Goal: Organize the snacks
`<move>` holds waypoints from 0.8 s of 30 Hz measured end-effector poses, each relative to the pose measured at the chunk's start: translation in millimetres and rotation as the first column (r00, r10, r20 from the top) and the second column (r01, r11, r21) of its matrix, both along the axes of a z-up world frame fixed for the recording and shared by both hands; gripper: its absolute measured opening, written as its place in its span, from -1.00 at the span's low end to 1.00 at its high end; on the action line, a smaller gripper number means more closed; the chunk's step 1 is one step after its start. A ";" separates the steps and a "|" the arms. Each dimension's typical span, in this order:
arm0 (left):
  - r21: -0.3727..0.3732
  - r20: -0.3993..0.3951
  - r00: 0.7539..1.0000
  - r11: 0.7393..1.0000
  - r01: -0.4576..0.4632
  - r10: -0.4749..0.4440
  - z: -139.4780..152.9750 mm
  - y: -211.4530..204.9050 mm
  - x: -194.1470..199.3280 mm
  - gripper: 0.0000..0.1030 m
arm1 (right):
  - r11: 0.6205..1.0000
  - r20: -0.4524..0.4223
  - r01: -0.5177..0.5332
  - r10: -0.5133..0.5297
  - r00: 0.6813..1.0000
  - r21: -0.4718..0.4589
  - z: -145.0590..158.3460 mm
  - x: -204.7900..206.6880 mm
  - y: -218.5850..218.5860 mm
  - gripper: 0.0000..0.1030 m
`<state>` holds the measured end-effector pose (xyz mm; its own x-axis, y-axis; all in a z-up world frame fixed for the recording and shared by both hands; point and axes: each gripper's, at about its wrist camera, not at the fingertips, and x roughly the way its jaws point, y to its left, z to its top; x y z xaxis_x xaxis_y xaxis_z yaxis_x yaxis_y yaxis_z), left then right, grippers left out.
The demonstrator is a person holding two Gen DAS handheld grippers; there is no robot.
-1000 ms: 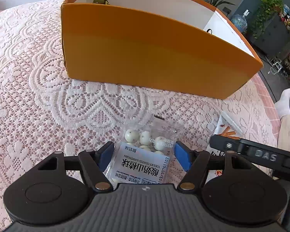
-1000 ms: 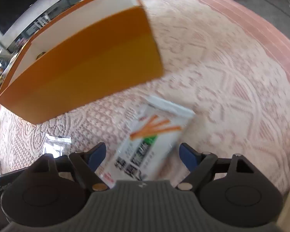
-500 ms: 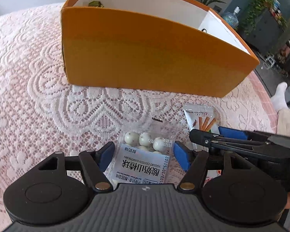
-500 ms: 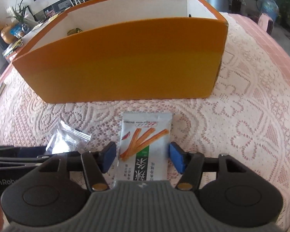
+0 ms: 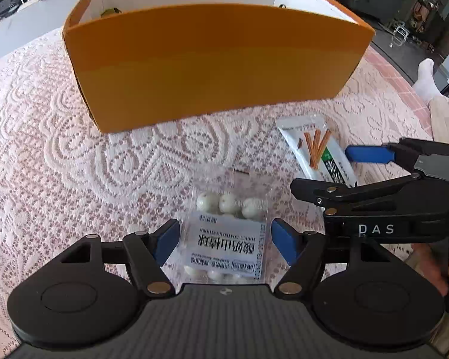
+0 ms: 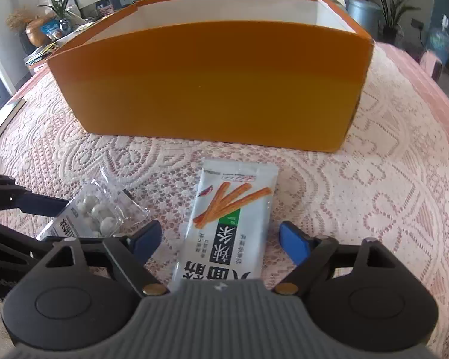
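Clear-plastic packet of white yogurt balls (image 5: 227, 233) lies flat between the blue pads of the left gripper (image 5: 224, 239), whose jaws are opening, neither pad touching it. Just to its right, the white spicy-stick pouch (image 6: 230, 224) lies between the opening jaws of the right gripper (image 6: 221, 239), also untouched. Ahead of both stands the orange box (image 6: 212, 89) on the lace-covered table (image 6: 389, 194).

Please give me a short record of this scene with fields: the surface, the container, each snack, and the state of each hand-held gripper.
surface: lace tablecloth
container: orange box, open top, behind both snacks
snack 1: clear bag of white balls, flat on cloth
snack 2: white packet of orange sticks, flat on cloth
left hand-held gripper: jaws opening, straddling snack 1, pads not touching it
right hand-held gripper: jaws opening, straddling snack 2, pads not touching it
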<state>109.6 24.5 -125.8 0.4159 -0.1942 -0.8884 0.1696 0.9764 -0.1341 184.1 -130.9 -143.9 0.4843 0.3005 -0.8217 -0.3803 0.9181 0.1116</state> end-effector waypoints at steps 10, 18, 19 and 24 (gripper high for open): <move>0.038 0.009 1.000 0.999 0.002 -0.002 -2.2 -7.5 -2.2 0.45 | 0.997 0.051 -0.027 0.031 0.998 -0.078 -3.2 -1.0 3.1 0.45; 0.039 0.025 0.999 0.999 -0.021 0.020 -4.2 -15.3 -2.1 0.32 | 0.998 0.051 -0.023 0.026 0.998 -0.054 2.9 -2.1 -0.6 -0.02; 0.041 0.031 0.999 0.999 -0.020 0.019 -2.8 -15.7 -2.7 0.32 | 0.999 0.049 -0.020 0.023 0.999 -0.048 4.4 -2.4 -2.0 -0.02; 0.038 0.074 0.997 0.999 -0.020 0.018 12.5 -19.7 -6.4 0.32 | 1.000 0.082 -0.015 0.017 0.997 -0.021 20.5 -7.1 -11.0 -0.04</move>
